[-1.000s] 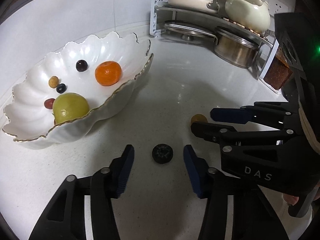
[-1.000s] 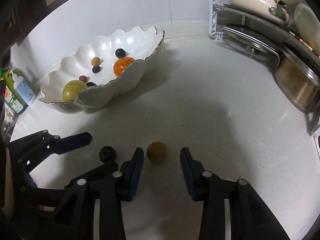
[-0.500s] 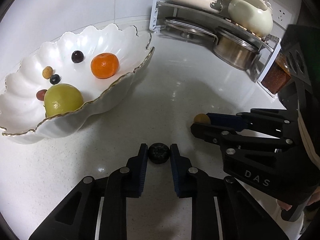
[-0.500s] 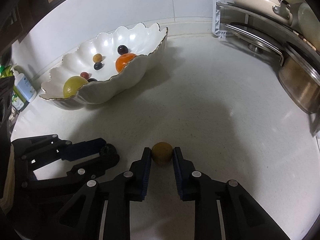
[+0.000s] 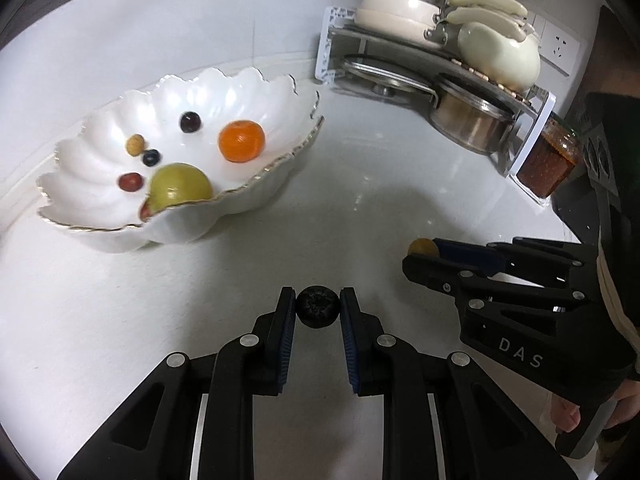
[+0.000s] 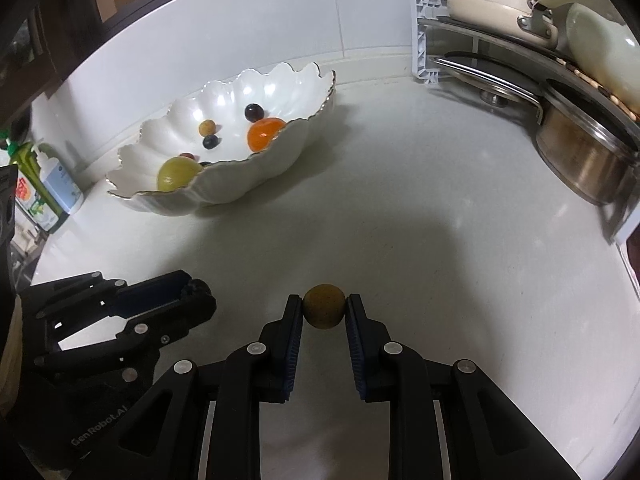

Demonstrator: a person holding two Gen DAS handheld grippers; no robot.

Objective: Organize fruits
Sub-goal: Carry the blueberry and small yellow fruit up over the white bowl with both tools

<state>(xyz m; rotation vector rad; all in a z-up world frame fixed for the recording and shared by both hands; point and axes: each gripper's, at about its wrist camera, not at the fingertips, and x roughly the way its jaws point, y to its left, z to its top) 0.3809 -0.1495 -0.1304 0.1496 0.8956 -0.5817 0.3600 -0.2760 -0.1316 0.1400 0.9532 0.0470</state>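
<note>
left gripper (image 5: 318, 312) clamps dark berry (image 5: 317, 306) | right gripper (image 6: 324, 314) clamps brown fruit (image 6: 323, 306) | both near scalloped bowl (image 5: 240, 204), right of it

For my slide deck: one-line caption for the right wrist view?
Right tongs pinch a brown fruit above the counter, scalloped bowl beyond.

- A white countertop (image 6: 440, 240) meets a white tiled wall (image 6: 280, 12).
- A corner rack (image 5: 400, 36) holds cream pots, with a steel pot (image 5: 472, 124) under it.
- A jar with red content (image 5: 546, 164) stands beside the rack.
- A soap bottle (image 6: 56, 184) stands at the far left.
</note>
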